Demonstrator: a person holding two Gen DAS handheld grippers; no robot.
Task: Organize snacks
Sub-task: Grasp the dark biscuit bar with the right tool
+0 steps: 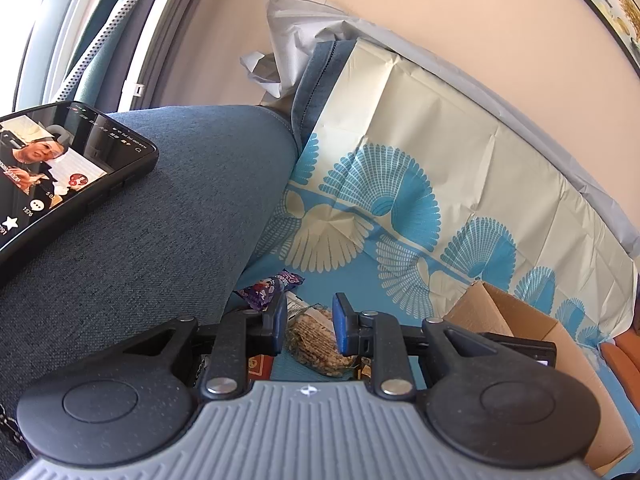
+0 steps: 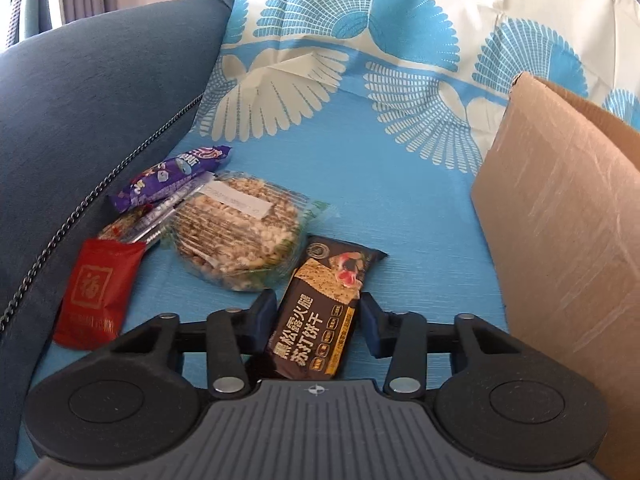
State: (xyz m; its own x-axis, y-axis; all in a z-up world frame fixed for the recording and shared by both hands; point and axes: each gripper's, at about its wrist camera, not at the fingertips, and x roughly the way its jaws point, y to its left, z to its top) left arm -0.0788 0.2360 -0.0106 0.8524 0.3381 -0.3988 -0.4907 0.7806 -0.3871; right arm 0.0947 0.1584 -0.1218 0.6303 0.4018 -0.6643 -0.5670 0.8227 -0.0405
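Note:
Several snacks lie on a blue patterned cloth (image 2: pixel 380 184). A dark cracker packet (image 2: pixel 320 308) lies between the open fingers of my right gripper (image 2: pixel 318 316), low over the cloth; the pads stand beside it with small gaps. Beyond it are a clear-wrapped round peanut cake (image 2: pixel 236 236), a purple packet (image 2: pixel 172 180) and a red packet (image 2: pixel 96 292). My left gripper (image 1: pixel 310 326) is open and empty, held above the peanut cake (image 1: pixel 316 340), with the purple packet (image 1: pixel 268 286) just past its left finger. A cardboard box (image 2: pixel 568 240) stands to the right.
A dark blue sofa cushion (image 1: pixel 140 240) rises at the left, with a black phone (image 1: pixel 60 168) lying on it. A metal chain (image 2: pixel 100 192) runs along the cushion edge. The box also shows in the left wrist view (image 1: pixel 516 316). A wall (image 1: pixel 440 20) is behind.

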